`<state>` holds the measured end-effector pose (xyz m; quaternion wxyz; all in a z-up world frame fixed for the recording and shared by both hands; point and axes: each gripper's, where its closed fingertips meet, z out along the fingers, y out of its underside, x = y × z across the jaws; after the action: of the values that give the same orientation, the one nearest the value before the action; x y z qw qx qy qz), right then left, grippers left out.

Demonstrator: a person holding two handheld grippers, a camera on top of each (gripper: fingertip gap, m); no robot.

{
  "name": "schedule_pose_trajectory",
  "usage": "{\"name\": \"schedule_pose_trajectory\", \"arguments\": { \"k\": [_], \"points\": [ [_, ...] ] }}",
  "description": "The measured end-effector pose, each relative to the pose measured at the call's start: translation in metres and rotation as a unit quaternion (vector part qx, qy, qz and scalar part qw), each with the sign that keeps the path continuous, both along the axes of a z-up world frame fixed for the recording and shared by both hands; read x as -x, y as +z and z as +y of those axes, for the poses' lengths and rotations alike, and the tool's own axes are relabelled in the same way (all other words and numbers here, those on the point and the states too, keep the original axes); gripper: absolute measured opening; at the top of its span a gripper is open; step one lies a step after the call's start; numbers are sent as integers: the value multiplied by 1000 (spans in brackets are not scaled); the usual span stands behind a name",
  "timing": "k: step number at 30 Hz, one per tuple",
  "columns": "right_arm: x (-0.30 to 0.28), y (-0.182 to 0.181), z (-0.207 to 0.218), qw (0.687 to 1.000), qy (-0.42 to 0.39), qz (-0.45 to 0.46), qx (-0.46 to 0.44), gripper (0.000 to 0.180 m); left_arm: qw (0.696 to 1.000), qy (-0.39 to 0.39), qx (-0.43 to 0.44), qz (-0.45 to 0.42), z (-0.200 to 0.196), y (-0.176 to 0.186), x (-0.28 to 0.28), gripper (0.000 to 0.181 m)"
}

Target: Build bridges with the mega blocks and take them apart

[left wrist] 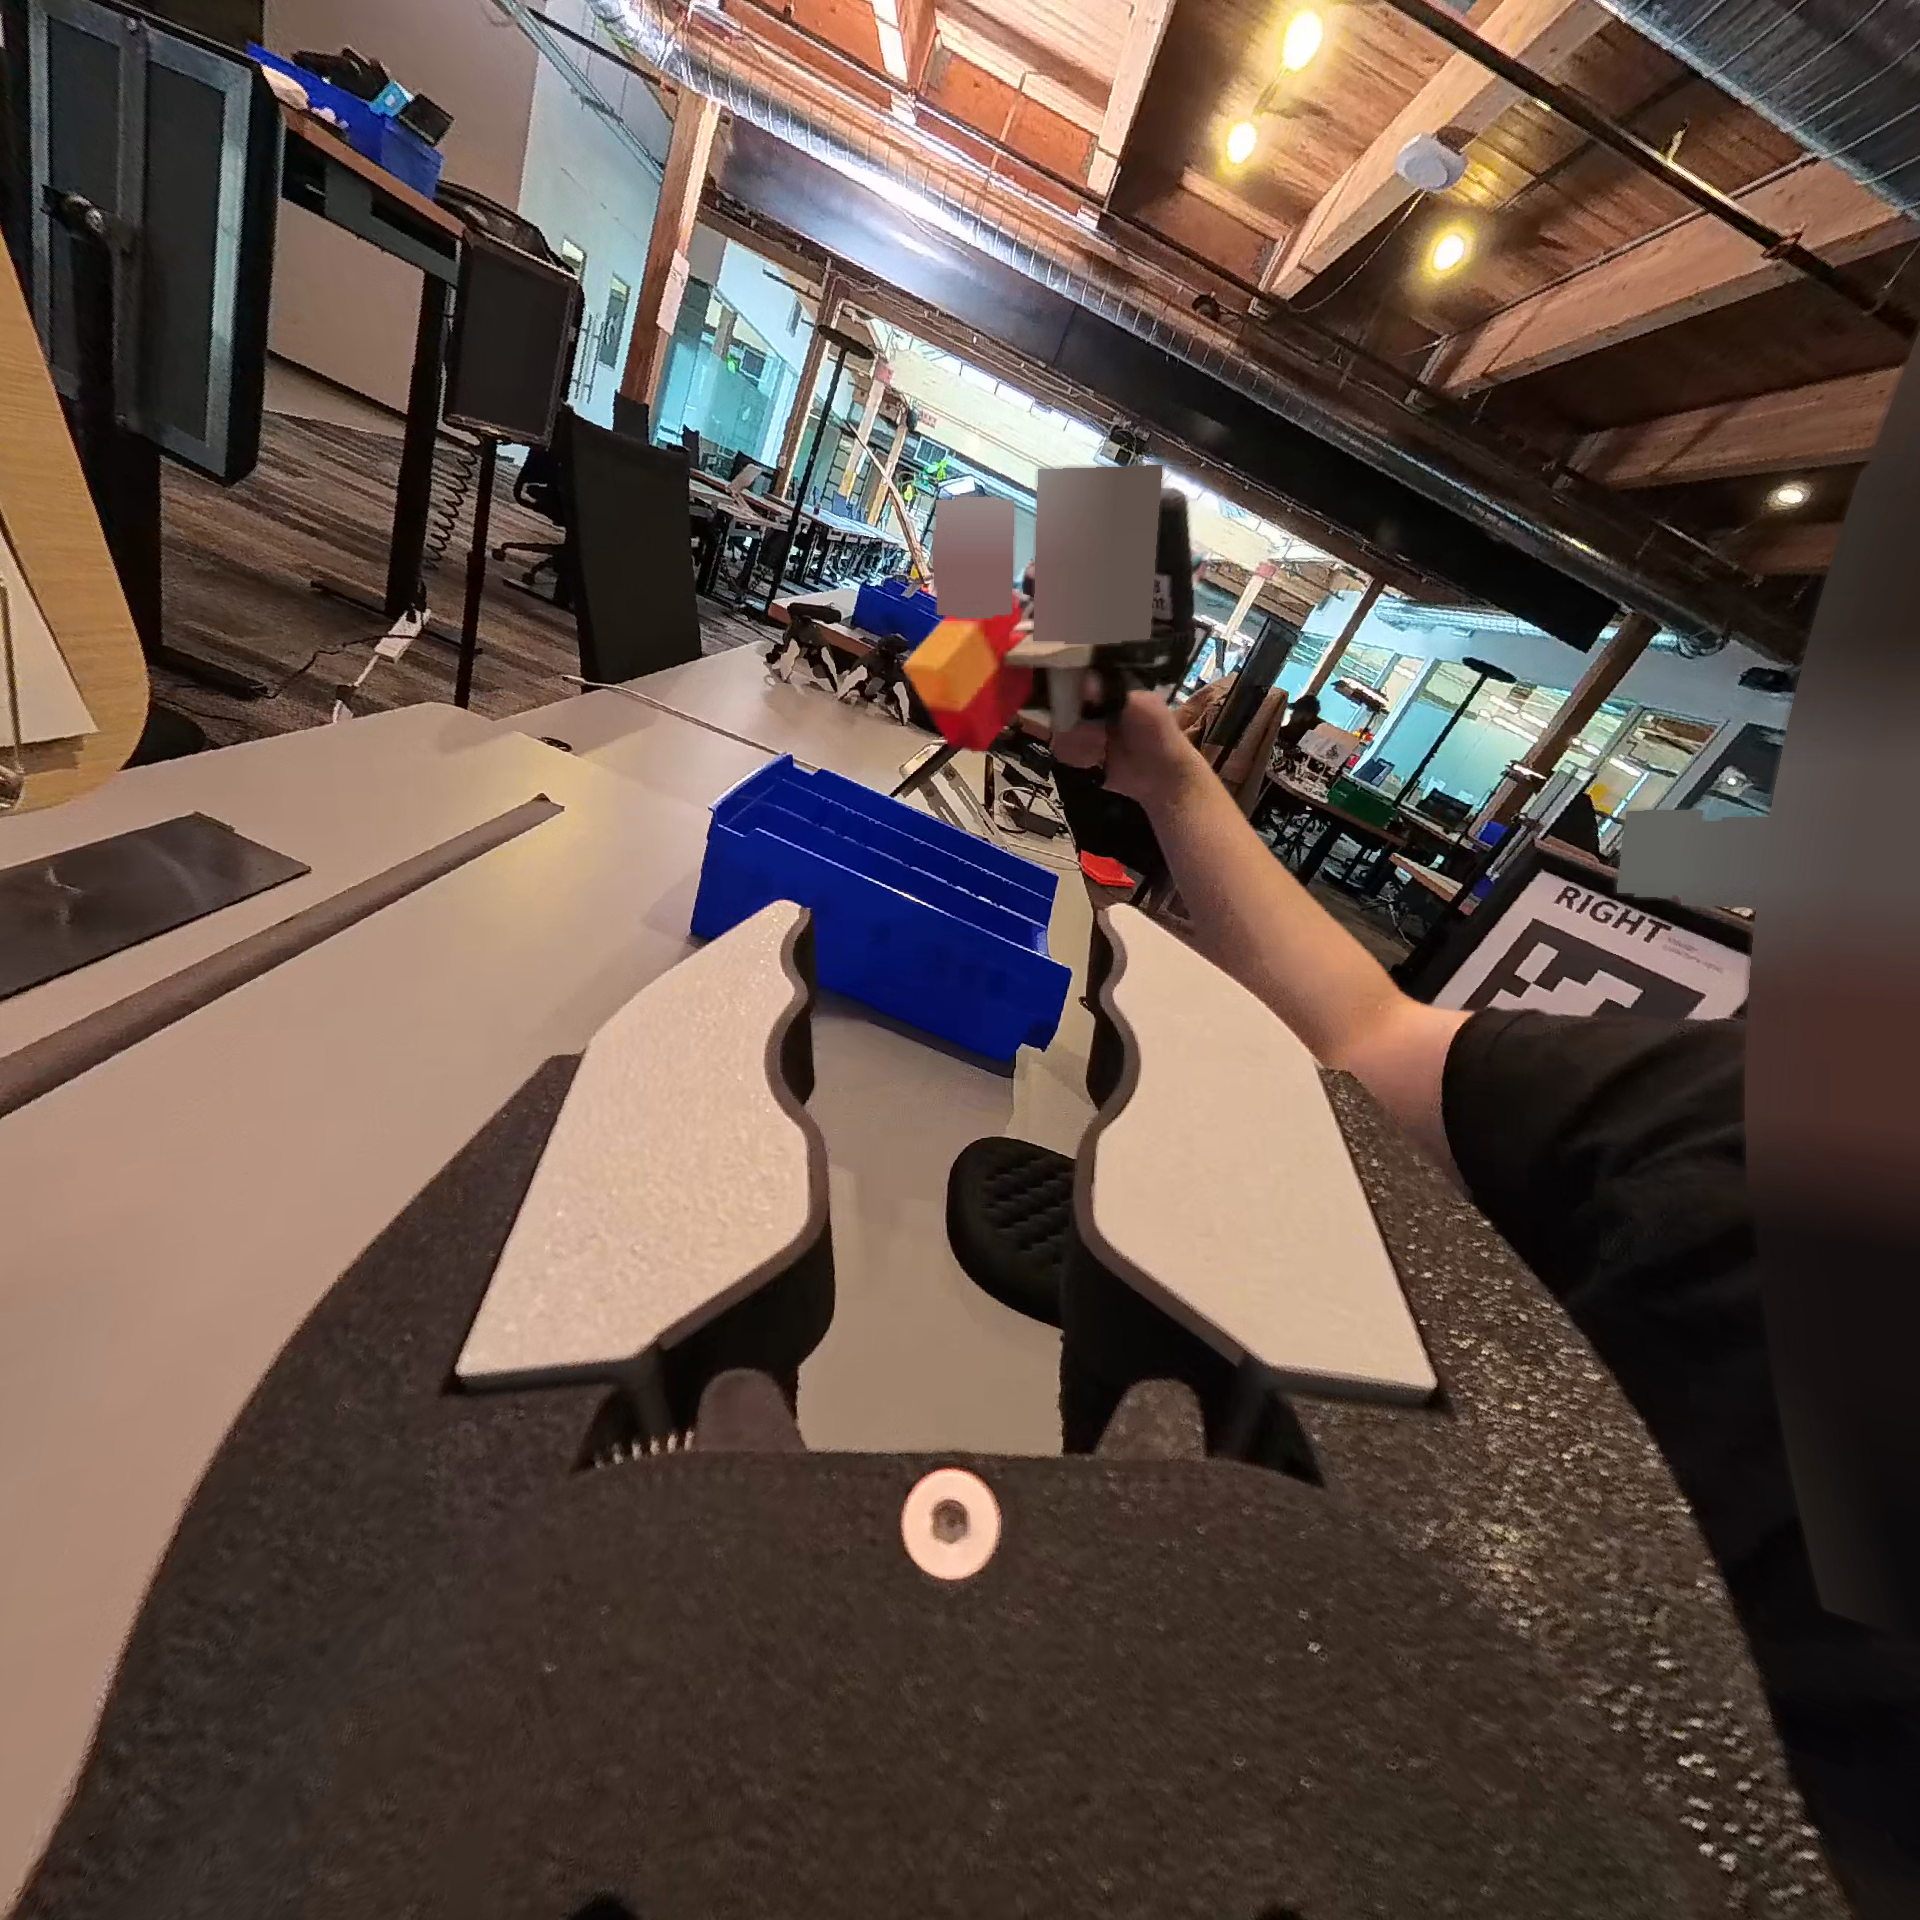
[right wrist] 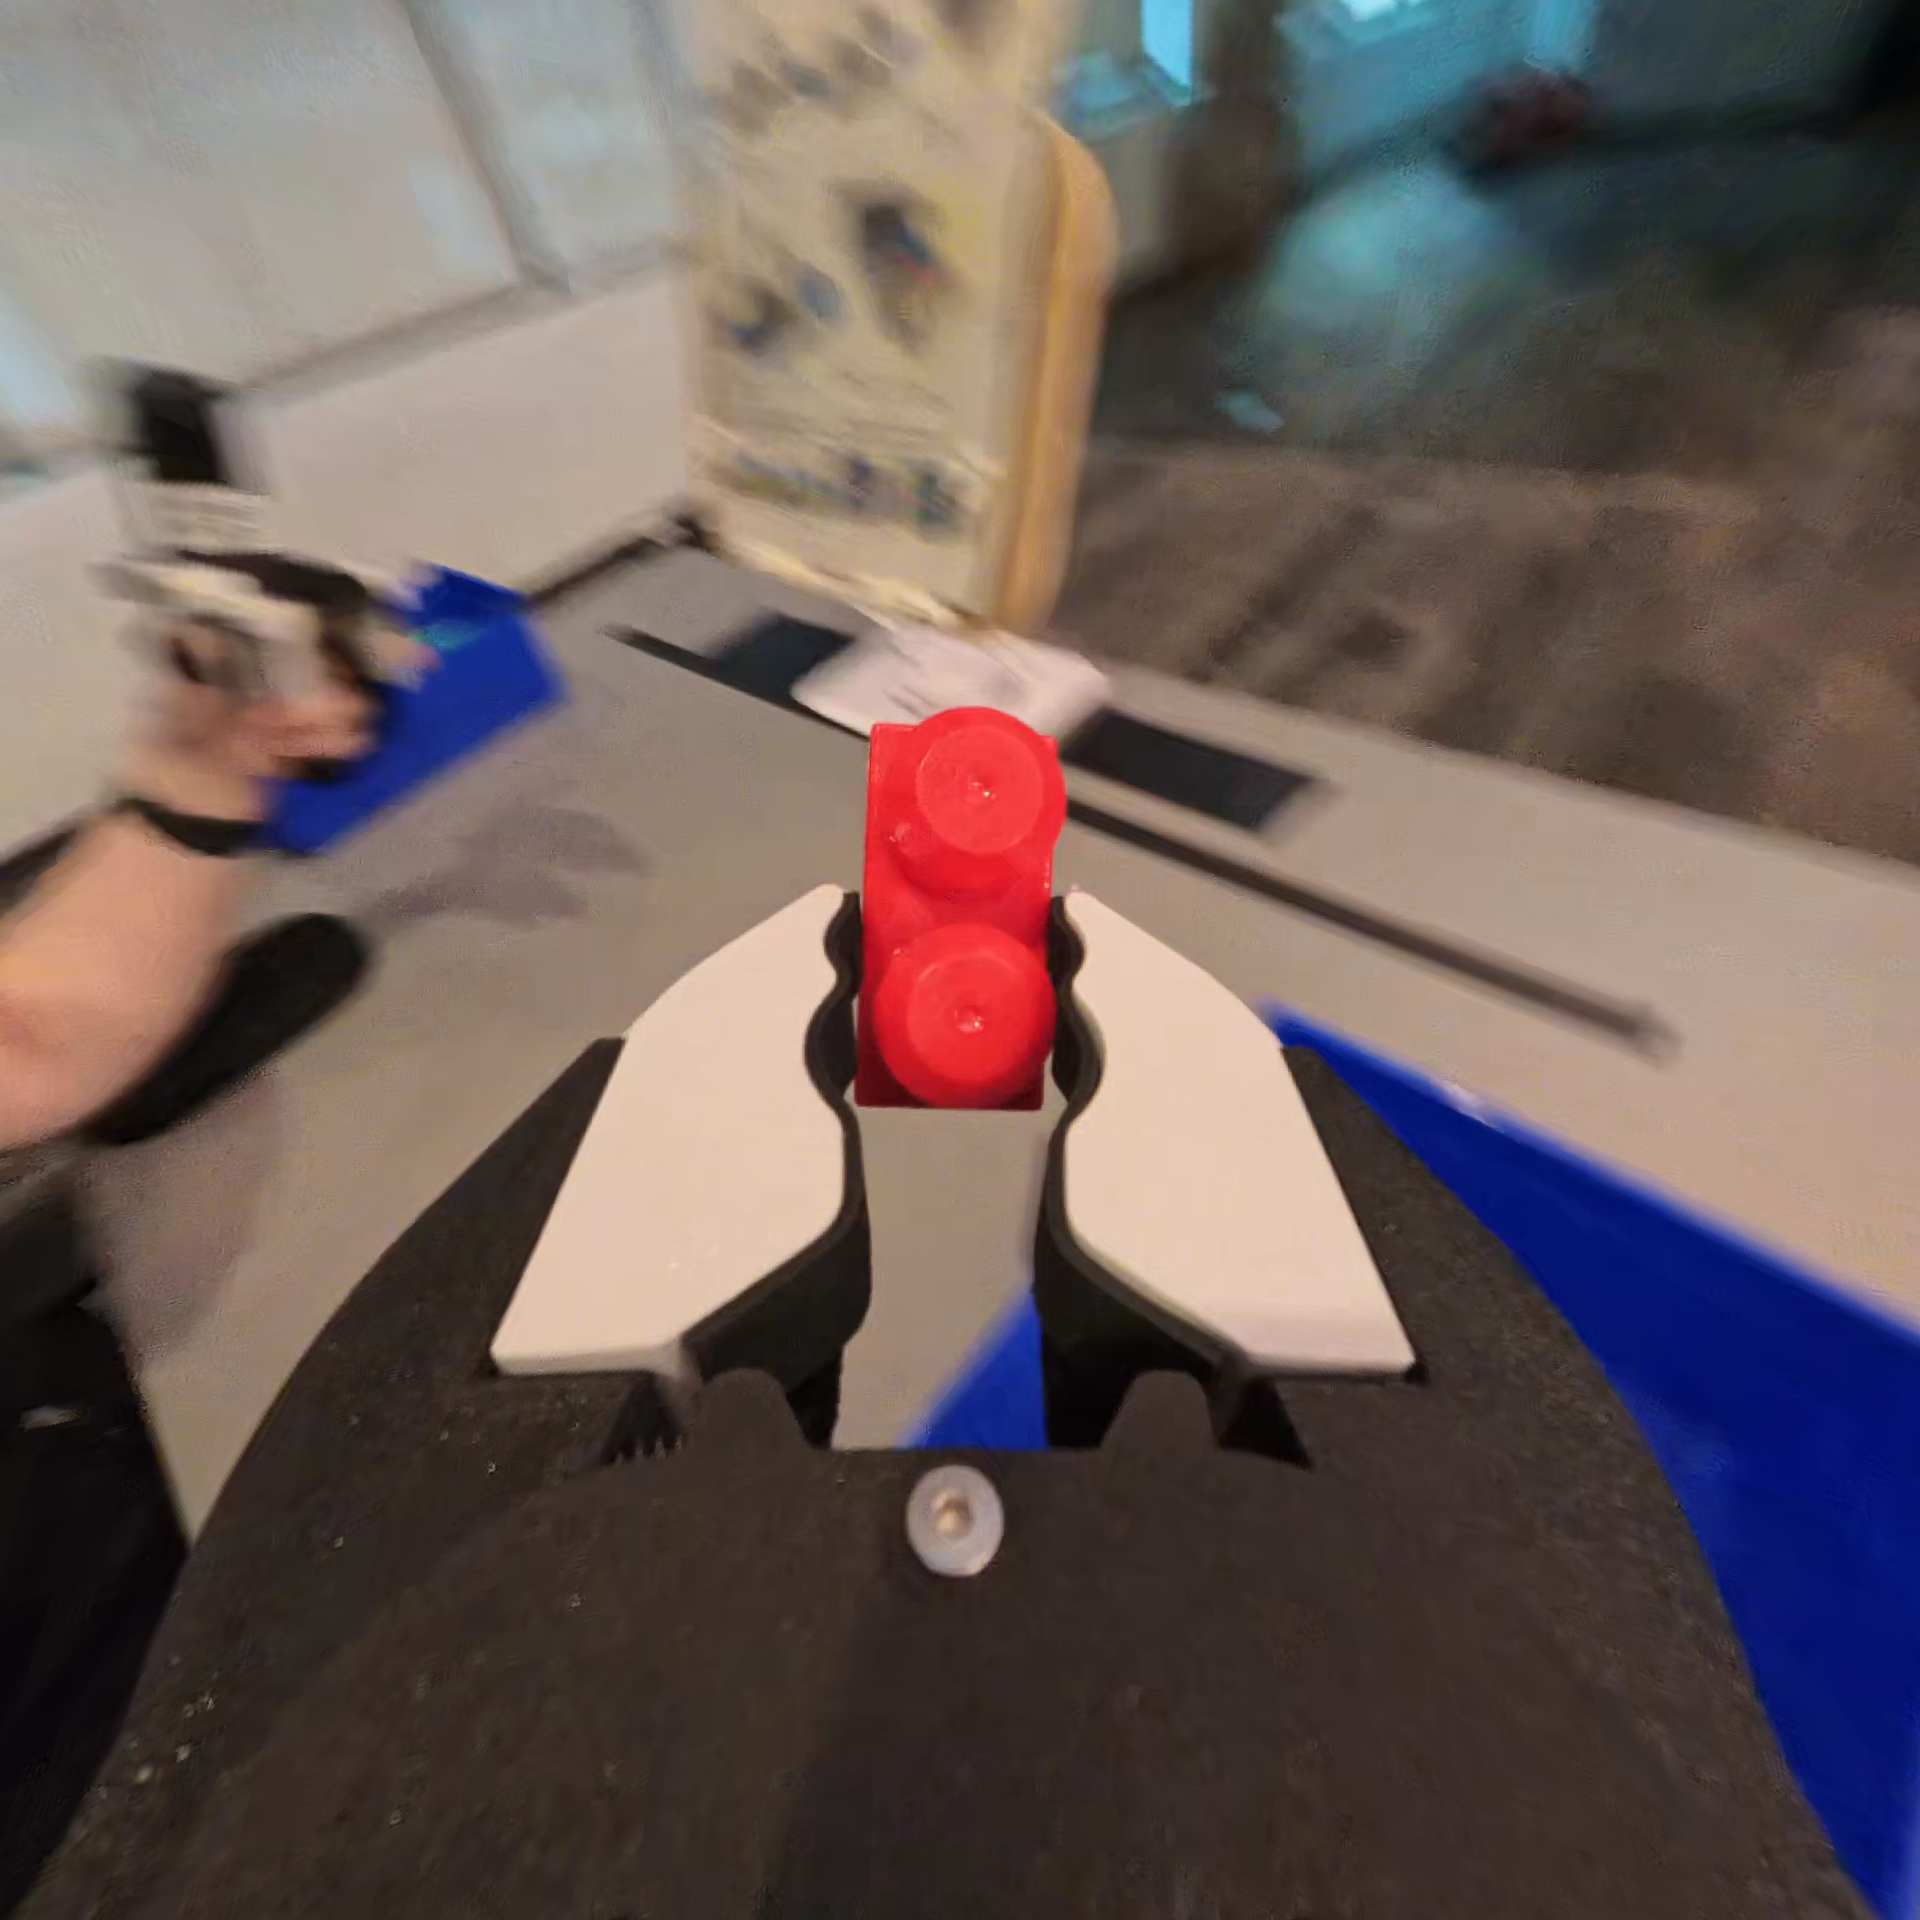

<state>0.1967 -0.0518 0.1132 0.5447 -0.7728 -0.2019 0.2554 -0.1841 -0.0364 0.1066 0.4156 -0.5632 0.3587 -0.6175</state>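
A: Left wrist view first. Left gripper (left wrist: 948, 940) low over grey bench (left wrist: 343, 1039), jaws wide, gripping nothing. Blue bin (left wrist: 883, 904) just beyond the fingertips, resting on the bench. Farther off, right gripper (left wrist: 1023, 665) raised in a hand (left wrist: 1117, 743), carrying a red block (left wrist: 1003, 686) joined to an orange-yellow block (left wrist: 951, 665).

B: Any writing?

A: White card with a black square pattern (left wrist: 1590, 961) at far right, lettered along the top; wording left out.

B: Right wrist view?

A: Right gripper (right wrist: 956, 899) with jaws narrow, clamped on the red block (right wrist: 961, 904), two round studs facing the camera. No orange-yellow block visible here, hidden behind the red one. Blue bin (right wrist: 1662, 1299) blurred at lower right. Left gripper (right wrist: 244, 613) blurred at far left. Pale board with small pictures (right wrist: 862, 343) standing behind, too smeared to read.
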Motion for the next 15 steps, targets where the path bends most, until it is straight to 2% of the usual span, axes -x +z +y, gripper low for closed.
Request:
{"name": "schedule_pose_trajectory", "arguments": {
  "k": [2, 4, 8, 11, 15],
  "points": [
    [-47, -37, 6, 992, -92, -21, 80, 33, 1000, 2, 3, 3, 1, -2, -1, 50],
    [-67, -73, 11, 982, -124, -68, 129, 34, 1000, 2, 4, 9, 2, -5, -3, 50],
    [-80, -138, 26, 952, -49, -239, 185, 35, 1000, 1, 2, 18, 0, -8, -5, 50],
    [-68, -170, 40, 938, 67, -290, 179, 34, 1000, -5, 2, 16, -4, -6, -9, 50],
    [-70, -212, 50, 897, 172, -370, 169, 34, 999, -9, -14, 33, -14, -8, -17, 50]
  ]
}}
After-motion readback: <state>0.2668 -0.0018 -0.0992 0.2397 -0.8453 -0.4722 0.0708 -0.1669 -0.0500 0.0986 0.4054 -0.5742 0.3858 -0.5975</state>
